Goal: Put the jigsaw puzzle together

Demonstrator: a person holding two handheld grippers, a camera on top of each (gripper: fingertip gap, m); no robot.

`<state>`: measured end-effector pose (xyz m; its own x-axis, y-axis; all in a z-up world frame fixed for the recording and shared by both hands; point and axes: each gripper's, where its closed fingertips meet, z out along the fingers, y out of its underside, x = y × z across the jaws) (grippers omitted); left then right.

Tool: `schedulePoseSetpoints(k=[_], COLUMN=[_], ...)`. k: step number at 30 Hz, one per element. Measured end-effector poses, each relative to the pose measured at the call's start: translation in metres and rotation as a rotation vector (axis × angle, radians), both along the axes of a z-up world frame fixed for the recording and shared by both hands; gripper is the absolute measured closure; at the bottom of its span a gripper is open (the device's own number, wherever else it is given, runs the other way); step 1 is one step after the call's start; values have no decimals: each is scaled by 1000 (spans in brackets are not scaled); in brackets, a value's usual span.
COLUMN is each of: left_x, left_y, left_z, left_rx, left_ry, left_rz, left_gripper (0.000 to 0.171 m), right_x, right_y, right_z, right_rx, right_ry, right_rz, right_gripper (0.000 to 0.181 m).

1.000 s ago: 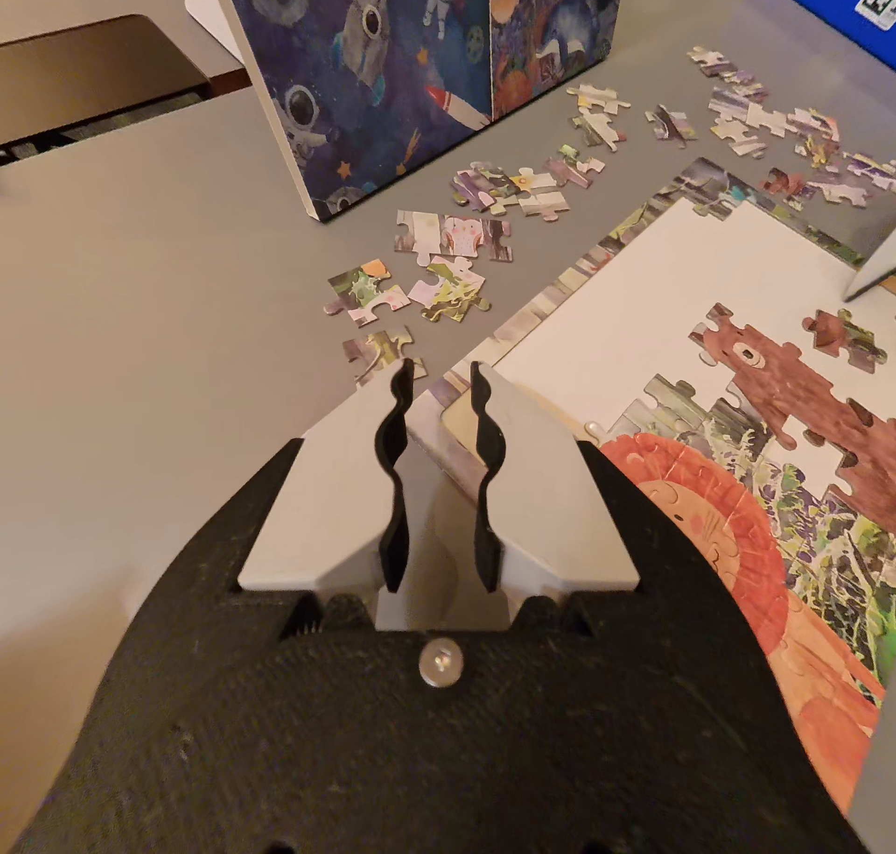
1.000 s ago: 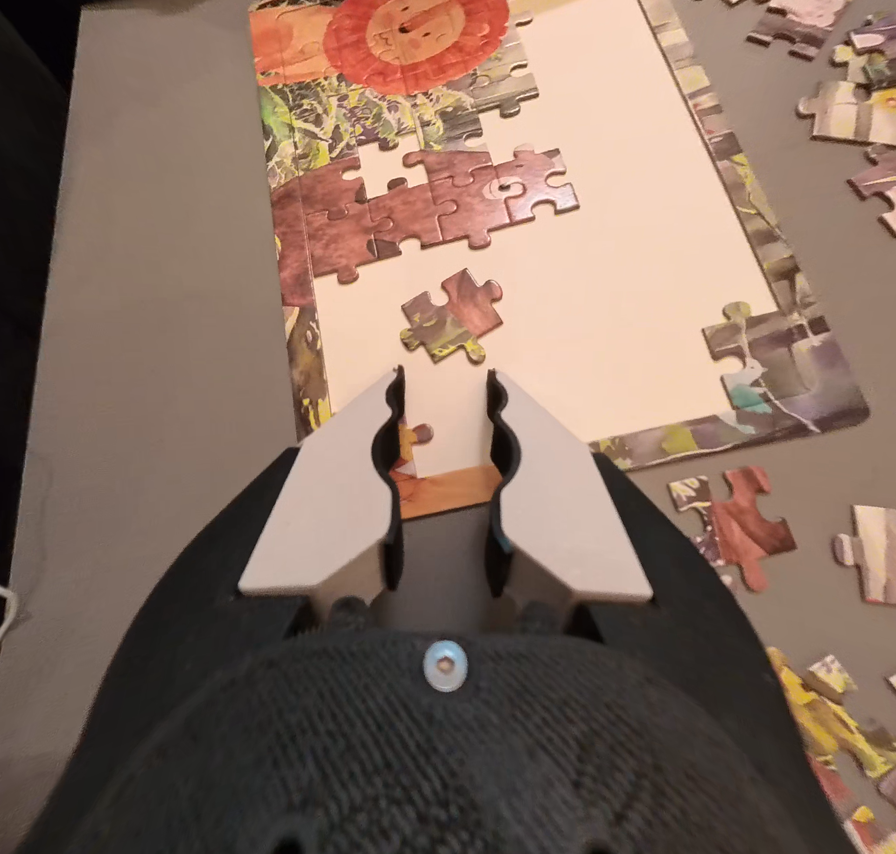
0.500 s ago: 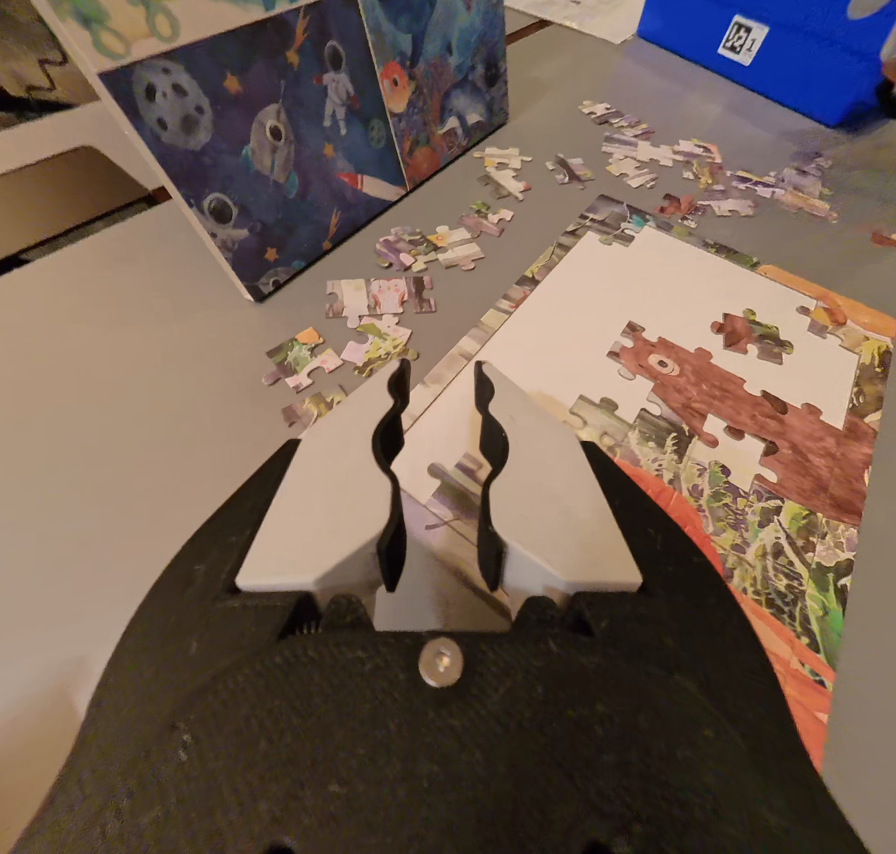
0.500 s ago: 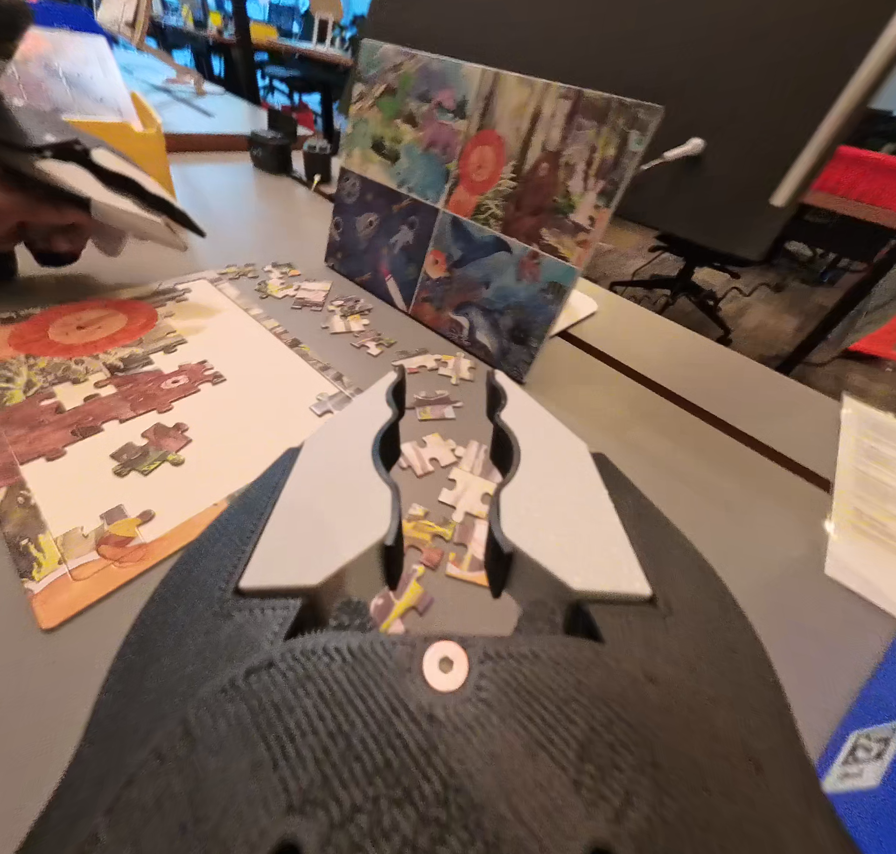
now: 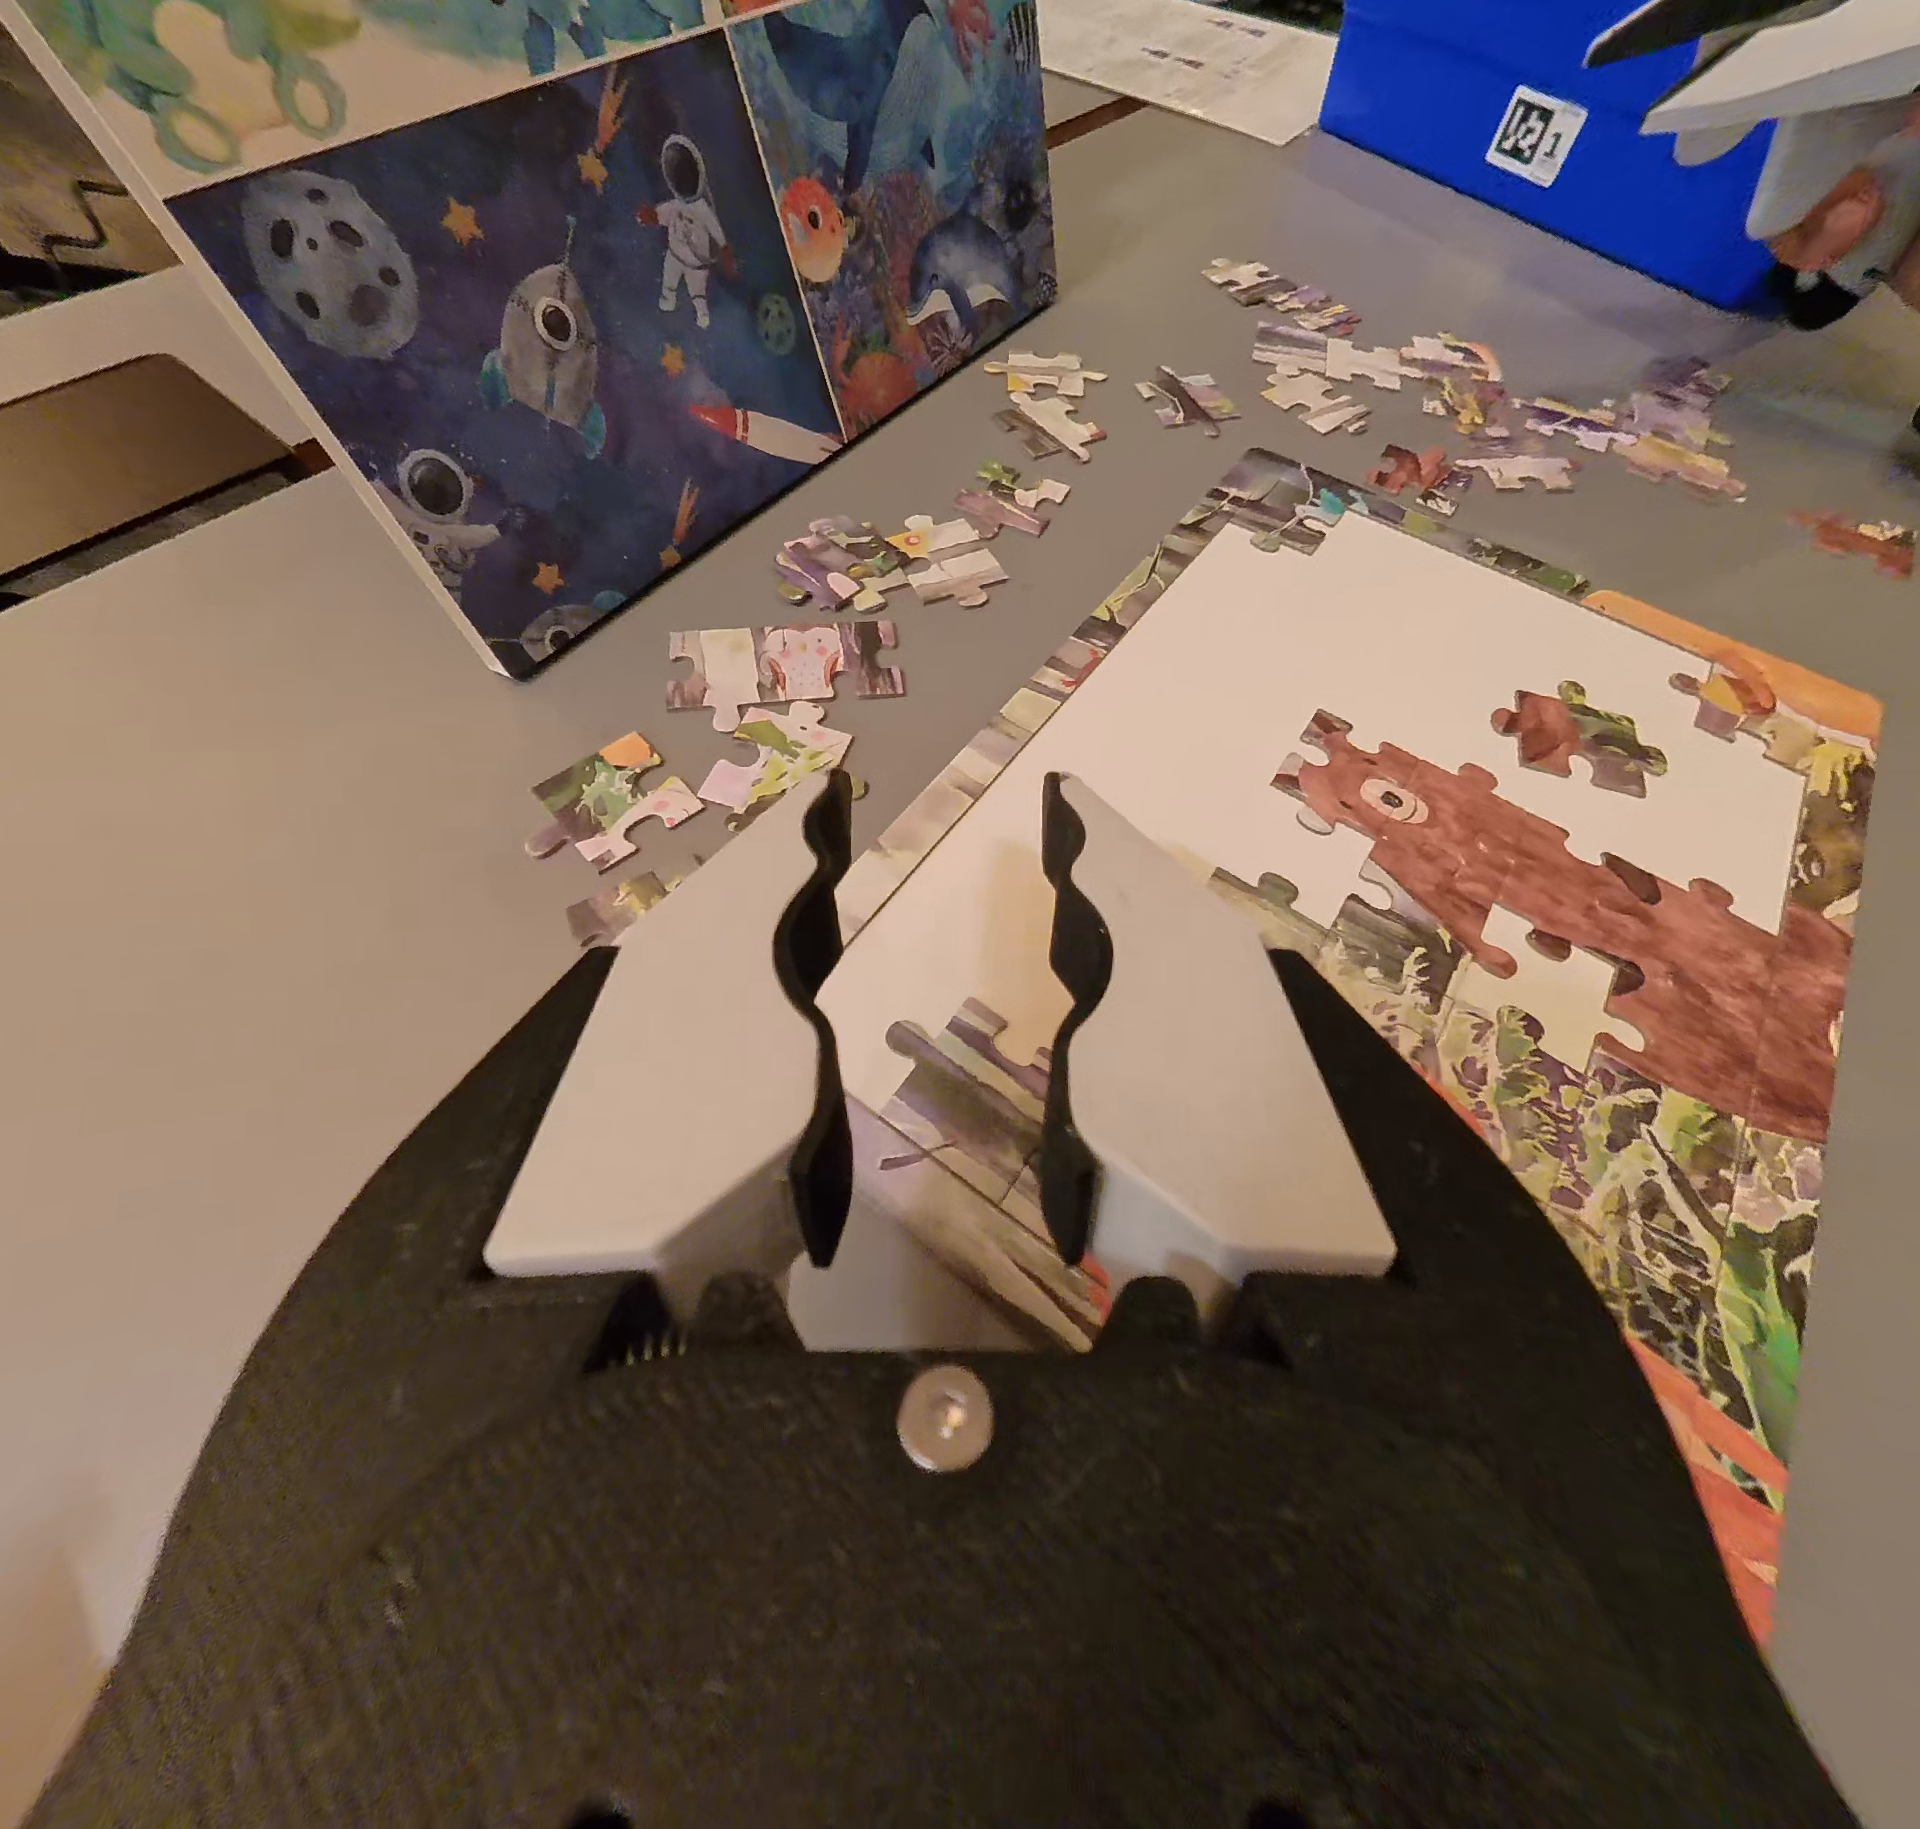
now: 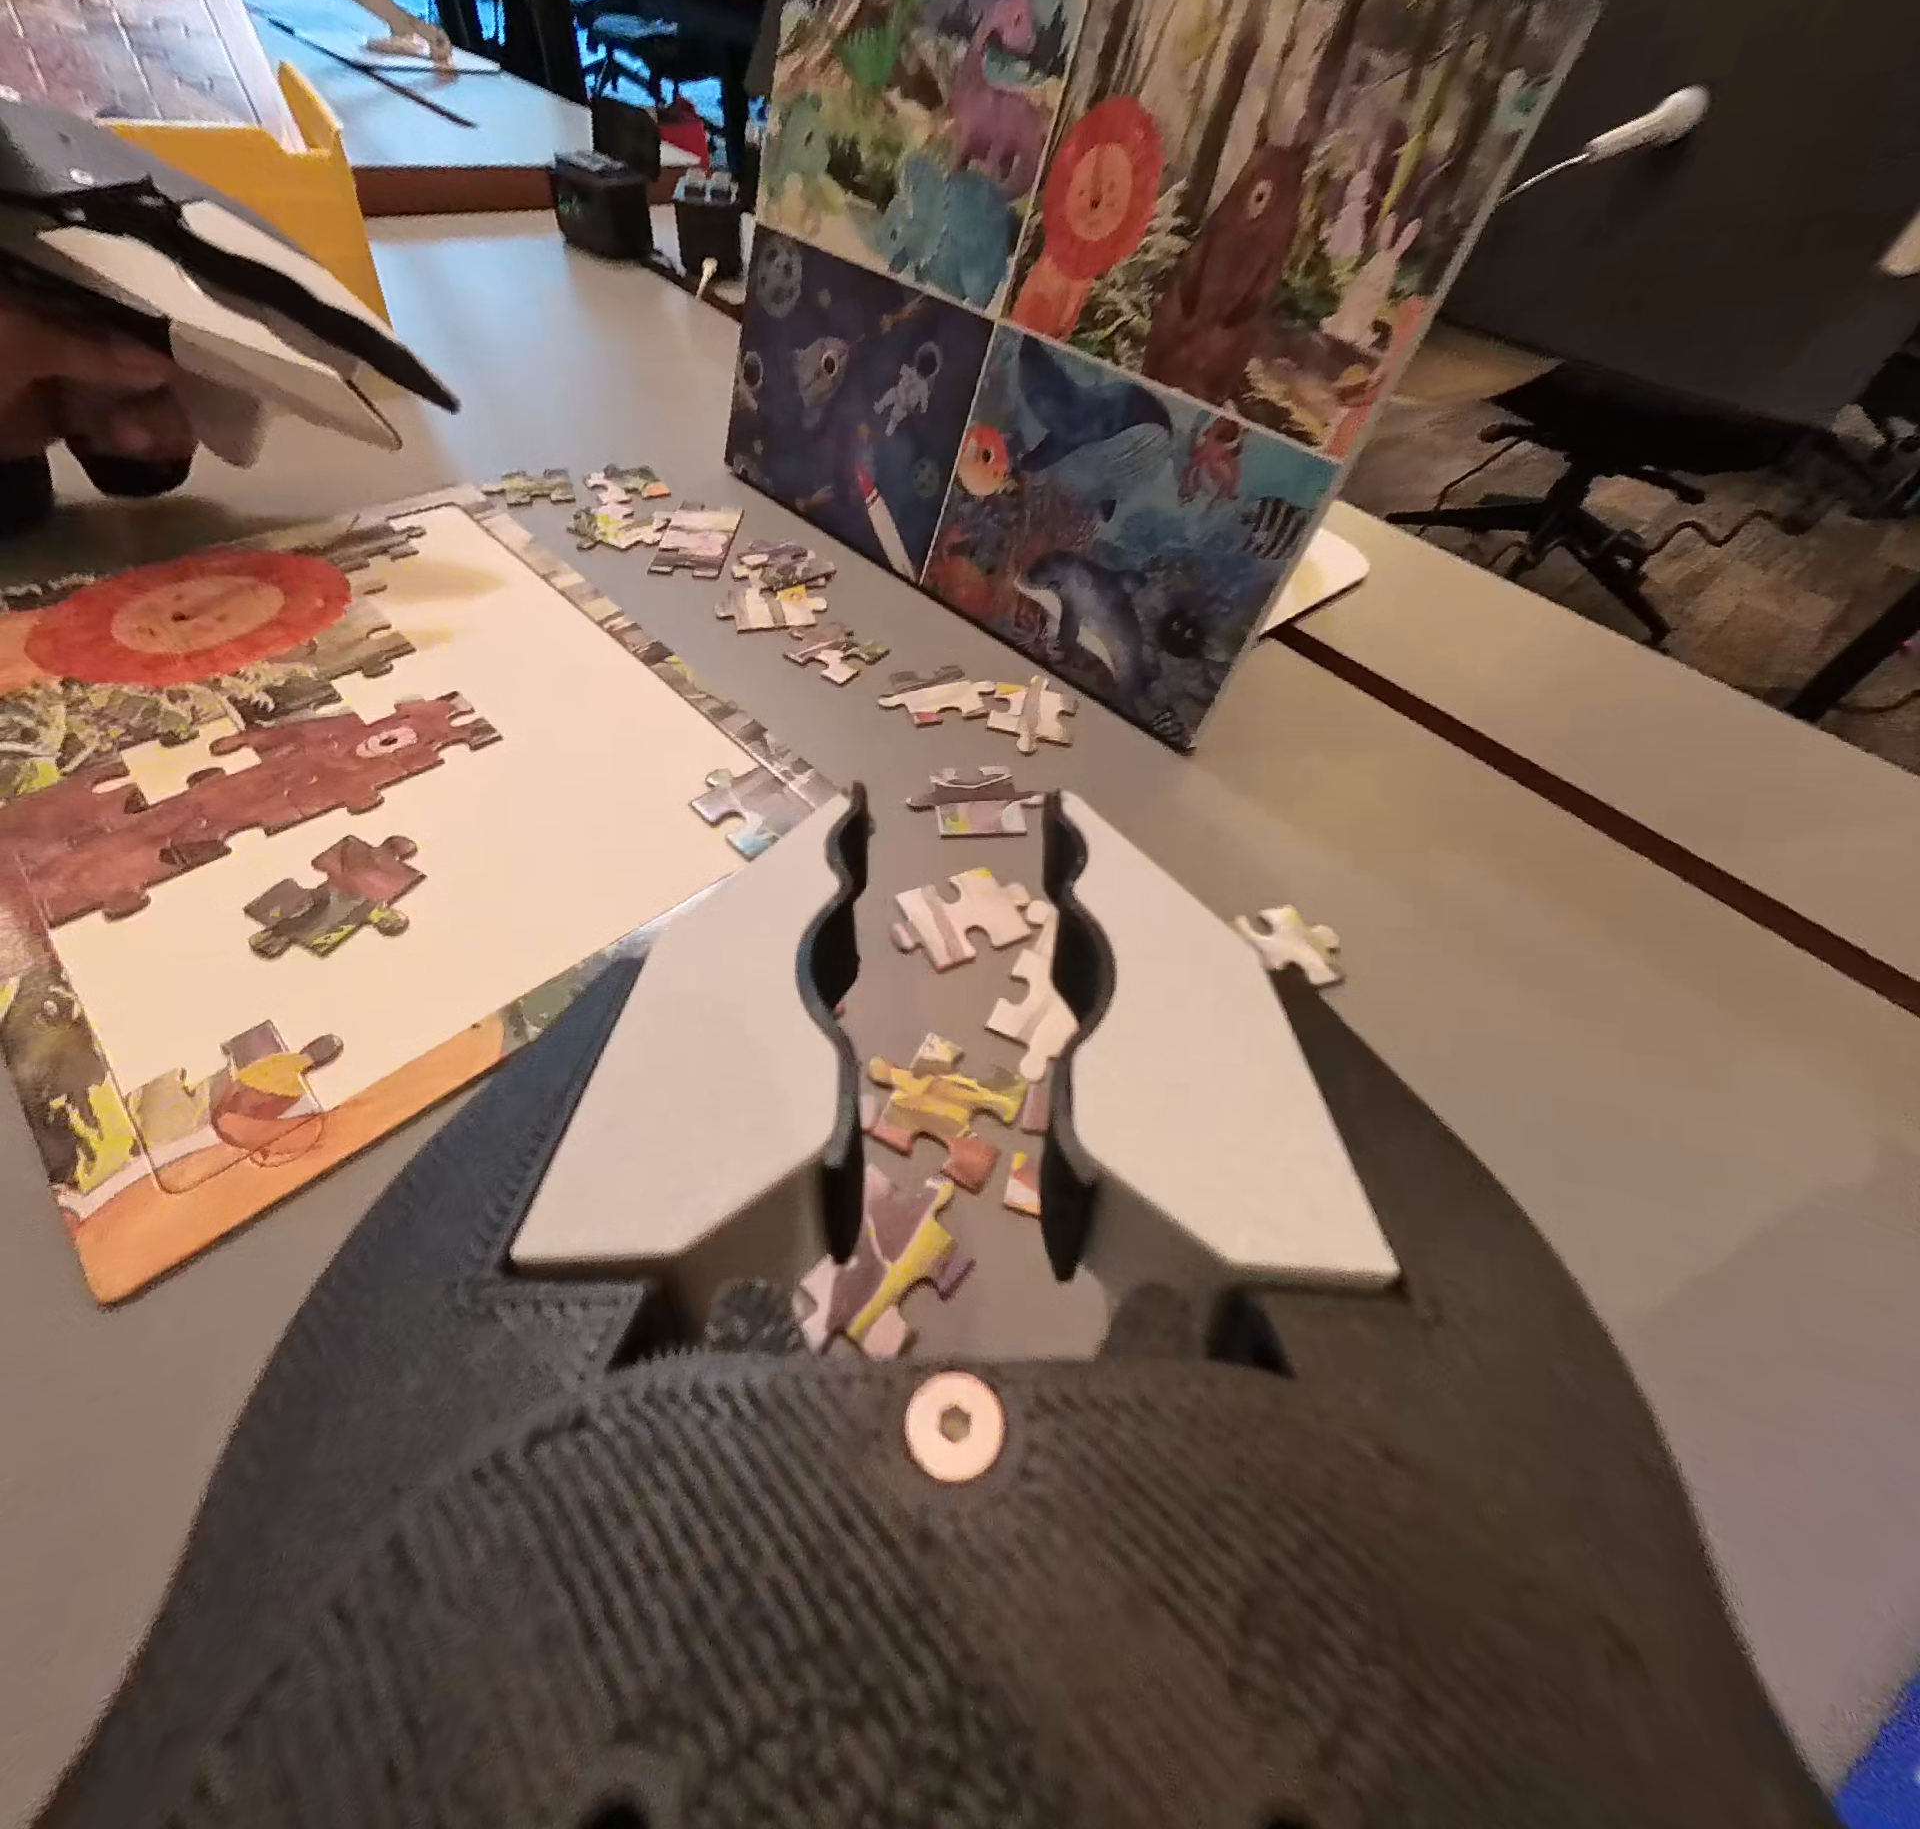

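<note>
Left tongs (image 5: 940, 813): jaws parted a little, nothing between them; they hang over the near left corner of the puzzle, above its border strip.
Right tongs (image 6: 956, 823): jaws likewise parted and empty, hanging over loose pieces (image 6: 961, 1093) on the grey surface (image 6: 1507, 1052), just right of the puzzle.
Puzzle (image 5: 1403, 636): flat on the surface, part built; white backing bare in the middle, border pieces along its edges.
Lion (image 6: 192, 618): orange mane, joined into the built part at the puzzle's left end as seen by the right view.
Bear (image 5: 1621, 906): a brown run of joined pieces reaching into the bare middle.
Single piece (image 5: 1579, 753): brown and green, lying alone on the backing, just beside the bear but not joined.
More loose pieces (image 5: 914, 553): strewn between the puzzle and the box, and on past the puzzle's far edge.
Box (image 6: 1091, 325): stands upright behind the pieces, four pictures on its face, the lion and bear one among them.
Bin (image 5: 1538, 65): blue, far right.
Tray (image 6: 270, 179): yellow, far left in the right view.
</note>
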<state>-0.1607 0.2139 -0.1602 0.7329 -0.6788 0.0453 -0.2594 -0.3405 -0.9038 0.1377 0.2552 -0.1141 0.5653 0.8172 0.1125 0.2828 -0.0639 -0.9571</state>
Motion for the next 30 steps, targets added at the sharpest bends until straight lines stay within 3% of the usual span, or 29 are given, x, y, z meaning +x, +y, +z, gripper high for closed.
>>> schedulePoseSetpoints(k=[8,11,15,18,21,26,30], left_x=[-3,0,9,11,13,-3,-1], left_y=[11,32,66,87,84,73,73], left_z=[-2,-6,-18,-19,-7,17,16], left_rx=[-17,-75,-125,-144,-100,69,59], left_ry=[-28,-22,90,47,-73,-110,-145], left_rz=[67,117,101,104,93,124,106], left_gripper=[135,118,116,116,121,129,130], right_x=[-29,-34,-37,-34,-31,-33,-34], right_y=[-10,-13,-14,-12,-9,-10,-10], right_z=[-17,-19,-23,-26,-30,-33,-36], right_rx=[-19,-12,-17,-23,-45,-47,-25], right_ry=[-80,-93,-106,-111,-106,-125,-166], right_rz=[62,74,84,76,72,78,73], right_gripper=[150,150,151,151,151,151,151])
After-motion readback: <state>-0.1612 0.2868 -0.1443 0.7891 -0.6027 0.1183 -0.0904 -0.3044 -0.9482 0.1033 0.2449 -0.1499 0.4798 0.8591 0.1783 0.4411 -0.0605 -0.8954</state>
